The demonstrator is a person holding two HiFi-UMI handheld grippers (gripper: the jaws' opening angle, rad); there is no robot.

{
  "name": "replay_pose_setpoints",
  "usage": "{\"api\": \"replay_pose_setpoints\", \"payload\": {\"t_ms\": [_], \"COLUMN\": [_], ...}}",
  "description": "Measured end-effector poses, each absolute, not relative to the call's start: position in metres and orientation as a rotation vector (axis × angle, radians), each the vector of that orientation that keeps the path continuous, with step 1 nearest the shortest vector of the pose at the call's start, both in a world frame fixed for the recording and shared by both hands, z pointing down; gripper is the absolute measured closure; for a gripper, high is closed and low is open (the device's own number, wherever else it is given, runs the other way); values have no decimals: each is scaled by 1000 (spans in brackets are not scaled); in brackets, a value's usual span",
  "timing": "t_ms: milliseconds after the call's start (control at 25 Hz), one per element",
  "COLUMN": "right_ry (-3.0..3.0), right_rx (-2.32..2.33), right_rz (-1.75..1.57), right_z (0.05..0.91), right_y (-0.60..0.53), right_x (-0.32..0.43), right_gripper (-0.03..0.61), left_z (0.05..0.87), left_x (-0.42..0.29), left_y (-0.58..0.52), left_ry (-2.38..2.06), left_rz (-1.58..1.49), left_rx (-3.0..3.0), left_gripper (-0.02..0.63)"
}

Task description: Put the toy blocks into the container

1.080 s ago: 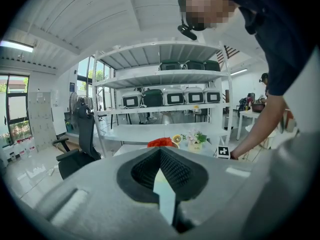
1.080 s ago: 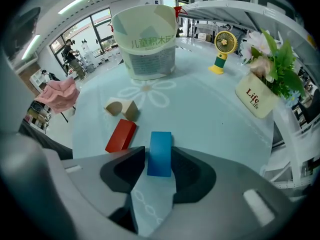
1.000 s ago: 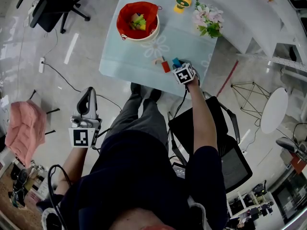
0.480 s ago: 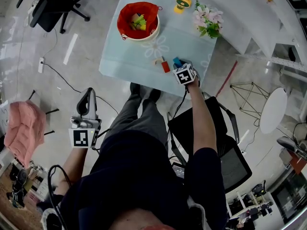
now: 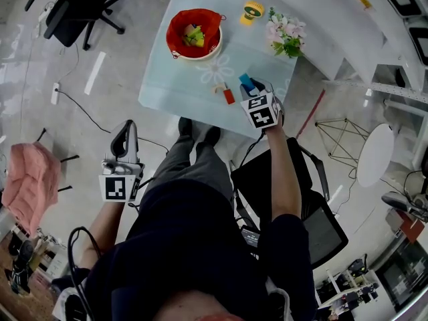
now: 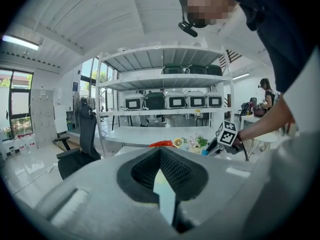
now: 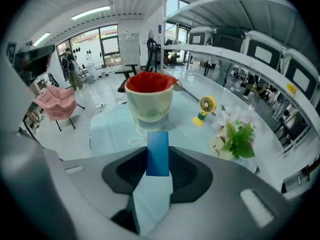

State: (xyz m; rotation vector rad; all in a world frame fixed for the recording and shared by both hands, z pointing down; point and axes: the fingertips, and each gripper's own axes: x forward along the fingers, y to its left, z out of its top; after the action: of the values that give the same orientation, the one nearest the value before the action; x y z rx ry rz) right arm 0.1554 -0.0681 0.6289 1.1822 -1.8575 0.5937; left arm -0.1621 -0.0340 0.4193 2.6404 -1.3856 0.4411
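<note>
My right gripper (image 7: 158, 160) is shut on a blue block (image 7: 158, 153) and holds it in the air above the table's near right part. The head view has the same blue block (image 5: 245, 81) sticking out ahead of the right gripper (image 5: 250, 87). The container, a cream bowl with a red lining (image 5: 194, 32), stands at the table's far left with several blocks inside; it lies straight ahead of the right jaws as the bowl (image 7: 149, 98). A red block (image 5: 229, 96) and a small pale arch block (image 5: 219, 87) lie on the table. My left gripper (image 5: 126, 134) hangs low beside the person's left leg, shut and empty, away from the table; its jaws (image 6: 161, 156) meet at the tips.
On the pale glass table (image 5: 170, 79), a yellow toy fan (image 5: 252, 9) and a pot of flowers (image 5: 285, 35) stand at the far right. A black office chair (image 5: 73, 5) is far left, a pink cloth (image 5: 27, 182) at left, and another black chair (image 5: 317, 209) behind the person.
The right gripper has risen from the table with the blue block in its jaws. The red and arch blocks stayed put. The left gripper has not moved.
</note>
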Motion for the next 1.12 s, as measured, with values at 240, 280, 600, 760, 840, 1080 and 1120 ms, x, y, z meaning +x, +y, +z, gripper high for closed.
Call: {"api": "replay_pose_setpoints", "payload": {"t_ms": [240, 280, 600, 760, 840, 1080, 1120], "right_ry": [-1955, -1969, -2034, -2039, -2036, -2021, -2016], "right_rx": [1203, 1208, 1181, 1141, 1121, 1079, 1071], "right_rz": [456, 436, 345, 326, 309, 286, 290], "right_z": [563, 555, 521, 521, 522, 530, 533], "right_y": [-107, -113, -147, -164, -173, -202, -206], "right_x": [126, 122, 82, 63, 54, 33, 30], "right_gripper": [446, 446, 446, 446, 446, 446, 446], "left_z": [412, 411, 401, 399, 399, 400, 401], "left_x": [-166, -168, -166, -163, -161, -149, -147], "left_y": [-35, -35, -40, -45, -46, -50, -51], "left_ry": [-1417, -1422, -1435, -1422, -1414, -1350, -1338], "left_rz": [386, 386, 315, 298, 296, 297, 297], "left_rx": [2633, 2632, 2642, 2650, 2655, 2687, 2693], "left_gripper": [610, 609, 609, 611, 611, 611, 611]}}
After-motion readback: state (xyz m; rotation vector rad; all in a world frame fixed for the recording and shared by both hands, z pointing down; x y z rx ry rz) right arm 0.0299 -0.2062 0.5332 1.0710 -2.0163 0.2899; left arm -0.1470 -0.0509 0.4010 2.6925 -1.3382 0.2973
